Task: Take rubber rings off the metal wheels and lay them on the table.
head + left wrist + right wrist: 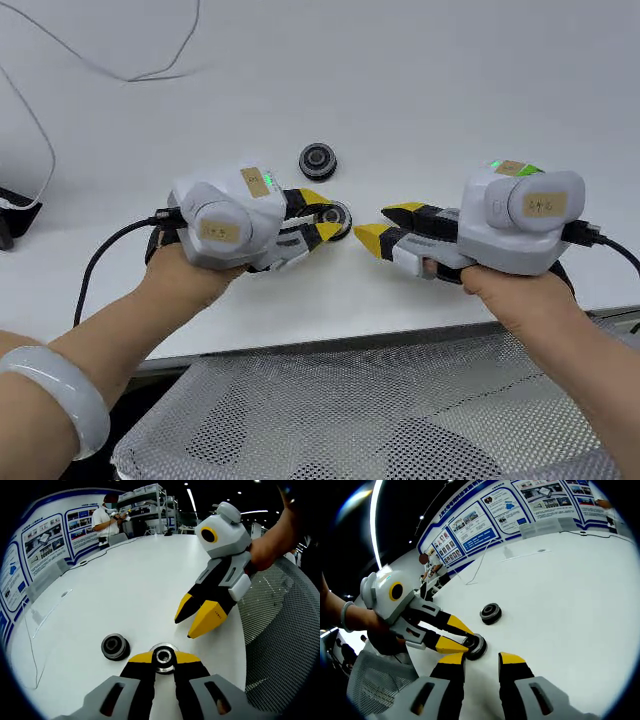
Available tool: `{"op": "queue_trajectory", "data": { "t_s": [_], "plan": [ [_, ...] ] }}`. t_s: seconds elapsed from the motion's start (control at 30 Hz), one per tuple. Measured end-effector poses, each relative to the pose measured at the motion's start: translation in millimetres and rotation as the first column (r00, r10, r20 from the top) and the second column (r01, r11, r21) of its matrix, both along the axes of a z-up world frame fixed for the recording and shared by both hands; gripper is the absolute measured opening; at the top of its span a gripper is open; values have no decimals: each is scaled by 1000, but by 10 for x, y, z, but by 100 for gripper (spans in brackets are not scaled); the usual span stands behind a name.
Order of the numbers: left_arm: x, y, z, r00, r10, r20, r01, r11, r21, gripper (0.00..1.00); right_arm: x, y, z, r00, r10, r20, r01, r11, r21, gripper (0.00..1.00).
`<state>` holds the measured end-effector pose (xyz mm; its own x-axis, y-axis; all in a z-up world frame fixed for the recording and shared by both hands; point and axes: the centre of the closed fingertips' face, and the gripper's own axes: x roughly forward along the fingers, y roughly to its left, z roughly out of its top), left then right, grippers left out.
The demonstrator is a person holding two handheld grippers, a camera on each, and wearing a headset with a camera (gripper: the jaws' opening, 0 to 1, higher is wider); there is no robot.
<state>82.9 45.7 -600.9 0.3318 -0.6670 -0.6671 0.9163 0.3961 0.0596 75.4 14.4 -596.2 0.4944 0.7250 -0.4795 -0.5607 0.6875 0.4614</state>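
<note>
Two metal wheels with black rubber rings are on the white table. One wheel [337,218] [164,657] [476,646] sits between the yellow tips of my left gripper [322,214] [164,657] [457,636], which is shut on it. The second wheel [318,160] [115,646] [490,613] lies free a little farther back. My right gripper [388,225] [481,661] [196,621] faces the left one from the right, a short gap from the held wheel, its jaws open and holding nothing.
The white table [420,90] stretches far behind the wheels. A thin cable [150,70] runs across its far left. A mesh chair [380,410] sits below the table's front edge. People stand at the far end of the room [107,520].
</note>
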Motion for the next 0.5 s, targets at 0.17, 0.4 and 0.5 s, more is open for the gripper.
{"op": "queue_trajectory", "data": {
  "t_s": [0.17, 0.4, 0.5],
  "plan": [
    [8, -14, 13, 1000, -3, -2, 3, 1000, -15, 14, -8, 22, 2, 1000, 1, -5, -1, 1000, 4, 27],
    [16, -1, 9, 1000, 10, -16, -11, 999, -42, 13, 22, 78, 19, 1000, -8, -22, 9, 999, 36, 26],
    [17, -1, 10, 1000, 11, -16, -12, 999, -48, 13, 48, 102, 20, 999, -16, -39, 18, 998, 55, 23]
  ]
}}
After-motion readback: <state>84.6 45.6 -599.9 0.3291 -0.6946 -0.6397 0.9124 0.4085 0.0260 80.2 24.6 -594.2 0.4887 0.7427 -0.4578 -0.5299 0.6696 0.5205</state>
